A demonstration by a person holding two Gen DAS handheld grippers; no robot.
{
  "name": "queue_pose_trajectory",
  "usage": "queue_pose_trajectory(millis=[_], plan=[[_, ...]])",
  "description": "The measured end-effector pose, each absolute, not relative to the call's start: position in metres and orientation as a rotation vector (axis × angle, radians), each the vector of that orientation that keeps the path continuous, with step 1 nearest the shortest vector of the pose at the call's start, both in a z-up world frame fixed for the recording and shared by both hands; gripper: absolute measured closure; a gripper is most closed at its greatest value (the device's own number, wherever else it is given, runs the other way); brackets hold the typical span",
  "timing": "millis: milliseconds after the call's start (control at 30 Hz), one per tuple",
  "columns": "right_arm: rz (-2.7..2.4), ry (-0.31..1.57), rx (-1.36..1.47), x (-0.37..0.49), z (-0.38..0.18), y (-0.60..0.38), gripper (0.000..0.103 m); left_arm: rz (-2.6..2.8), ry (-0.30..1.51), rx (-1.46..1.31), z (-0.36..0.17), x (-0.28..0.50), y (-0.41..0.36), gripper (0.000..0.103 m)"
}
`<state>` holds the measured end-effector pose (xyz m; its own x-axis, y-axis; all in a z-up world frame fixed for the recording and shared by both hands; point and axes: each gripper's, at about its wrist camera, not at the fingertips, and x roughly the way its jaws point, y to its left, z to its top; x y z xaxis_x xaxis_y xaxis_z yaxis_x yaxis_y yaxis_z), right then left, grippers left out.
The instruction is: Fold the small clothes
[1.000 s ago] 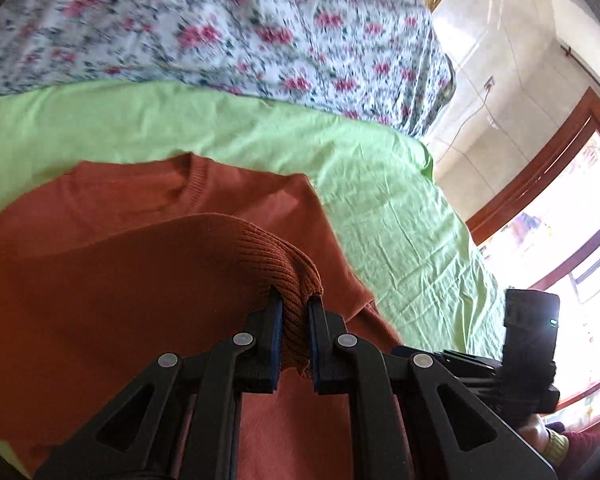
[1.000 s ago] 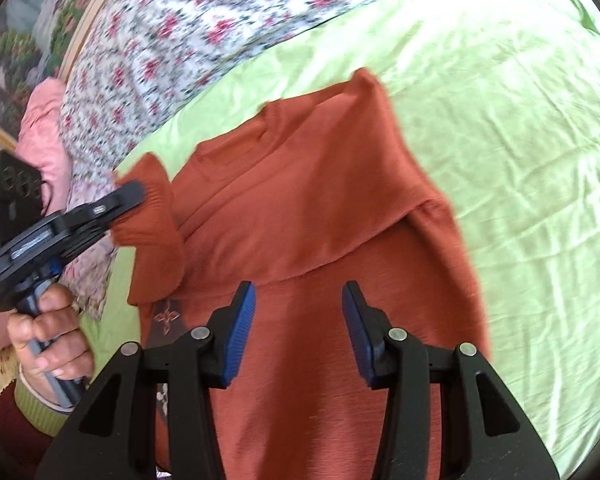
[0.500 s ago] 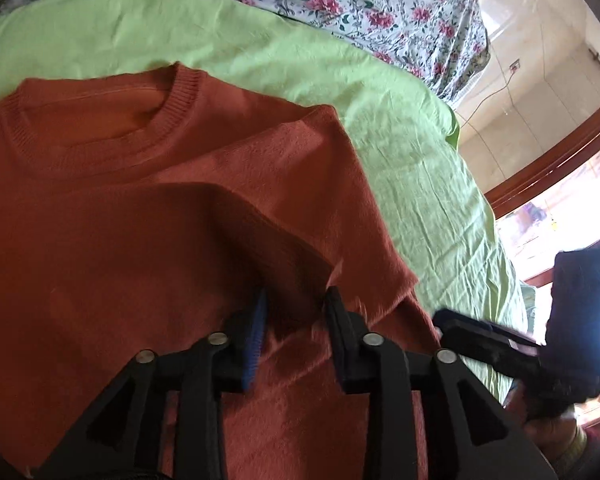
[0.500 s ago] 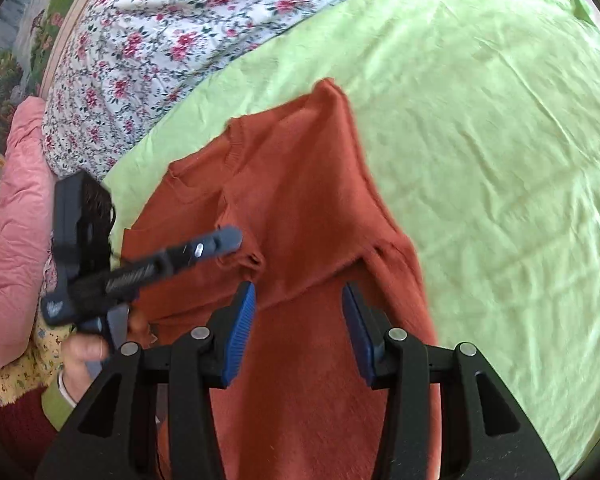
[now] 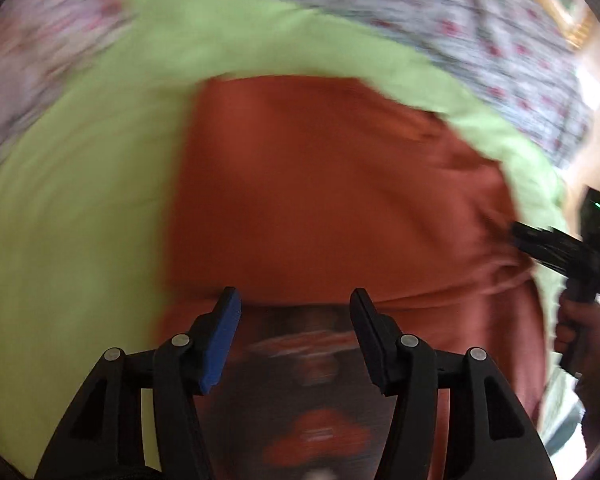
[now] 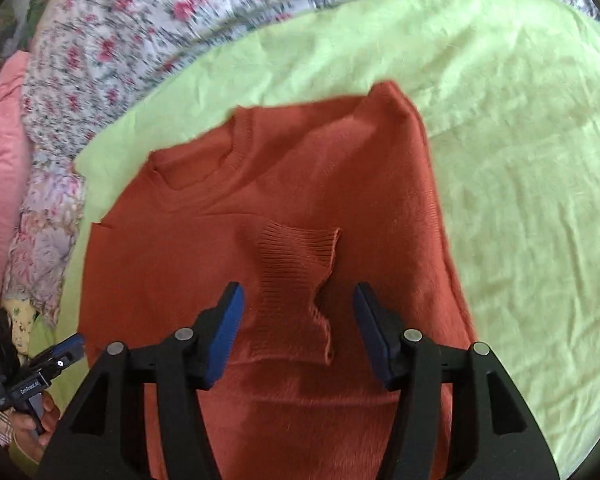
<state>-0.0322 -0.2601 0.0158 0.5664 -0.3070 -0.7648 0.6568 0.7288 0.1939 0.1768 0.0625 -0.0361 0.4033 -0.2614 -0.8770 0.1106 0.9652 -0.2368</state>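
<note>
Fingers of the left gripper (image 5: 295,334), at nine o'clock of the rust-orange sweater (image 6: 300,184) on the green sheet (image 6: 520,160), have just been spreading and pinch nothing, the ribbed sleeve cuff (image 6: 300,256) already laid across the chest. Toward three o'clock, the right gripper (image 6: 298,334) has likewise just widened, straddling that cuff without pressing it. Sleeves look folded in; next, I judge, both must catch the hem at six o'clock, and small lettering on the left gripper's body is too tiny to read.

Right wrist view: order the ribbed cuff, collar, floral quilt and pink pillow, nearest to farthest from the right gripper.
1. Ribbed cuff, just ahead, between the open right gripper fingers.
2. Collar, beyond, upper left.
3. Floral quilt and pink pillow, behind and left: too close to call.
</note>
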Motion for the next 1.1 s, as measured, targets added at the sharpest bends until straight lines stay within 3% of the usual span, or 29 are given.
queue_pose_trajectory(millis=[100,167,233,467,667,1100], plan=[[-0.584,0.807,0.502,-0.021,0.006,-0.263,0.047,-0.136,1.160,-0.153,-0.054,0.182,0.092,0.046],[-0.575,0.834,0.478,-0.013,0.002,-0.261,0.099,-0.113,1.171,-0.135,-0.064,0.190,0.099,0.047],[-0.564,0.830,0.480,-0.010,0.008,-0.258,0.098,-0.097,1.165,-0.129,-0.068,0.198,0.099,0.048],[-0.559,0.525,0.459,-0.051,0.097,-0.245,0.099,-0.057,1.136,-0.117,-0.069,0.213,0.094,0.054],[-0.624,0.675,0.516,-0.060,0.045,-0.276,0.099,-0.043,1.122,-0.217,-0.066,0.210,0.105,0.058],[-0.645,0.792,0.471,-0.052,0.010,-0.277,0.096,-0.067,1.149,-0.482,-0.073,0.208,0.137,0.058]])
